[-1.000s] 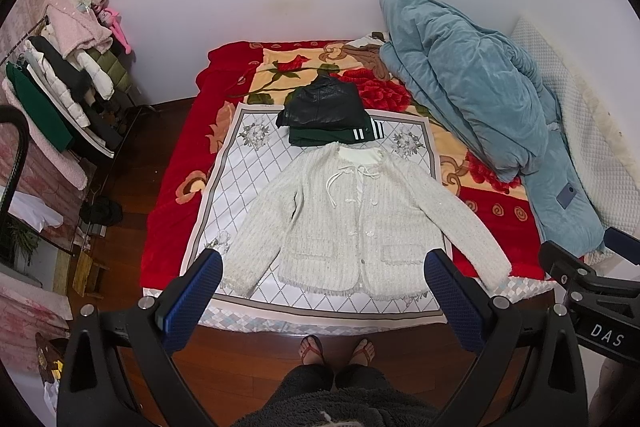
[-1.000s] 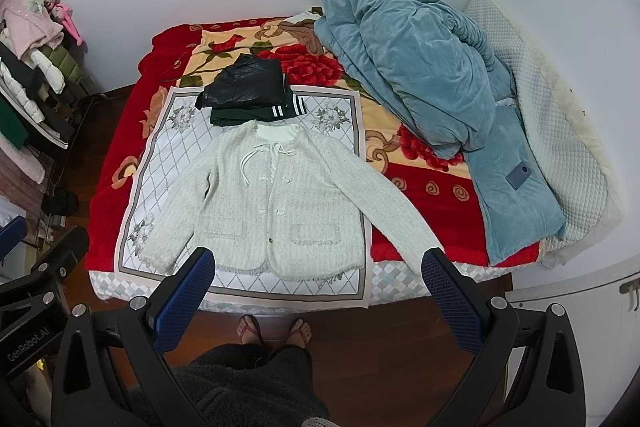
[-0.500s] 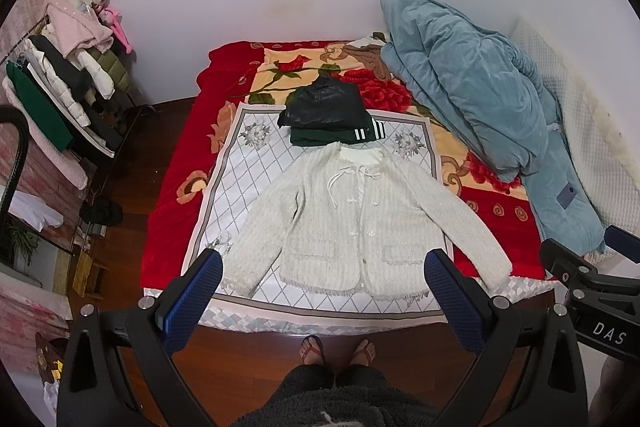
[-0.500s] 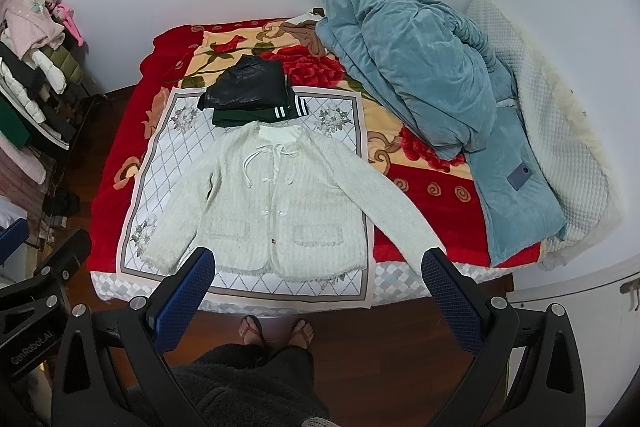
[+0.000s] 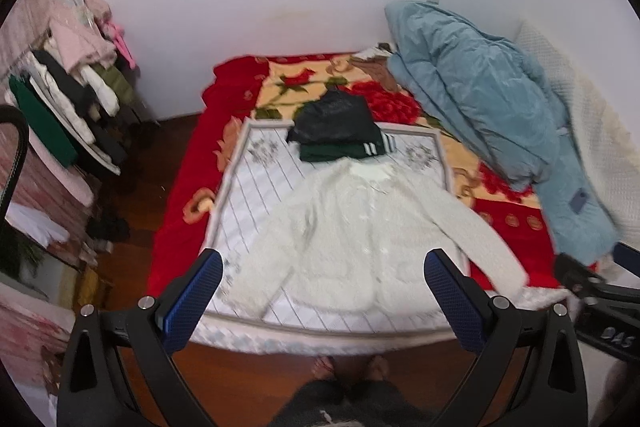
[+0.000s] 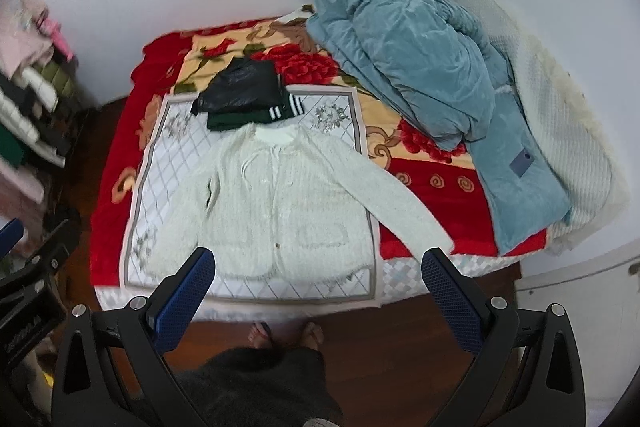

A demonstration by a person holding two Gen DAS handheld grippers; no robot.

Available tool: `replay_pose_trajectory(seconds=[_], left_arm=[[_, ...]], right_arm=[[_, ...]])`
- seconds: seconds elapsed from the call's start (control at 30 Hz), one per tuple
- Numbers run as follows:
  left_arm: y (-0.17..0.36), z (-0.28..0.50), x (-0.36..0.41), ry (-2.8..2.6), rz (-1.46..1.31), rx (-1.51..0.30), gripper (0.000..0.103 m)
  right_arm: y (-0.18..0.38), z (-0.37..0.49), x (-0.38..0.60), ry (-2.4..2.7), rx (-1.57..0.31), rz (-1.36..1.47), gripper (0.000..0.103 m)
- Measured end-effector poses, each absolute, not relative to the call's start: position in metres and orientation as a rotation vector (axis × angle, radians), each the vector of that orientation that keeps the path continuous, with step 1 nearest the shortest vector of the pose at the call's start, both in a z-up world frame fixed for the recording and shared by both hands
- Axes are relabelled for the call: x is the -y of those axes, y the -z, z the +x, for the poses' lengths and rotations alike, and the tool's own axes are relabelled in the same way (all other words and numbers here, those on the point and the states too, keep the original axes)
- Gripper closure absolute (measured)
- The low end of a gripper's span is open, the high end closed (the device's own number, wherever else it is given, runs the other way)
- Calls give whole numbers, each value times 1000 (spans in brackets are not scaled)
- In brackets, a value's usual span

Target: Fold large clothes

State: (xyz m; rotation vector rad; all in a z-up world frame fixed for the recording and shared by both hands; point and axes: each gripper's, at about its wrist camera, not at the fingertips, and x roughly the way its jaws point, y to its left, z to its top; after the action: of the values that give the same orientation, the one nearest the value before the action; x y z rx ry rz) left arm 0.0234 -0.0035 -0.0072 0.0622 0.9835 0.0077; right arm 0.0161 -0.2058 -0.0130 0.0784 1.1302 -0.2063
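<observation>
Left wrist view shows the left gripper [image 5: 322, 279] with its two blue fingers spread wide and nothing between them, above the near edge of the bed [image 5: 176, 227]. The white cardigan [image 5: 360, 231] lies flat on a white patterned sheet [image 5: 256, 179], front side up, both sleeves spread outward and its collar toward the far wall. This picture is blurred, so the buttons cannot be made out here. Just beyond the collar sits a folded pile: a black garment [image 5: 332, 121] on top of a green garment [image 5: 340, 151] with white stripes. At the far left this view shows a rack of hanging clothes [image 5: 68, 107] more fully, and the other gripper's body enters at the right edge.

Right wrist view is sharper. The right gripper [image 6: 318, 279] is also wide open and empty. Here the cardigan's drawstring, pockets and a small dark button show clearly. This view also gives more of the blue quilt [image 6: 420, 67] heaped on the right of the bed, the white blanket [image 6: 560, 131] beside it, and the person's feet [image 6: 286, 333] in sandals on the wooden floor [image 6: 400, 347].
</observation>
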Motion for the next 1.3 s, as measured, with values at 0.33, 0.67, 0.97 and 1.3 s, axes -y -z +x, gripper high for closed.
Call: replay_pose_trajectory(seconds=[0.33, 0.67, 0.97, 1.3], left_arm=[[135, 109, 24, -71, 186, -990, 0], [297, 178, 97, -135, 231, -1170, 0], [441, 223, 160, -139, 278, -1339, 0], [504, 262, 227, -16, 260, -1351, 0]], right_arm=[[194, 36, 336, 507, -1219, 471, 19], [462, 16, 511, 670, -1228, 1089, 39], [667, 32, 590, 752, -1033, 1499, 39], [663, 49, 610, 862, -735, 1396, 68]])
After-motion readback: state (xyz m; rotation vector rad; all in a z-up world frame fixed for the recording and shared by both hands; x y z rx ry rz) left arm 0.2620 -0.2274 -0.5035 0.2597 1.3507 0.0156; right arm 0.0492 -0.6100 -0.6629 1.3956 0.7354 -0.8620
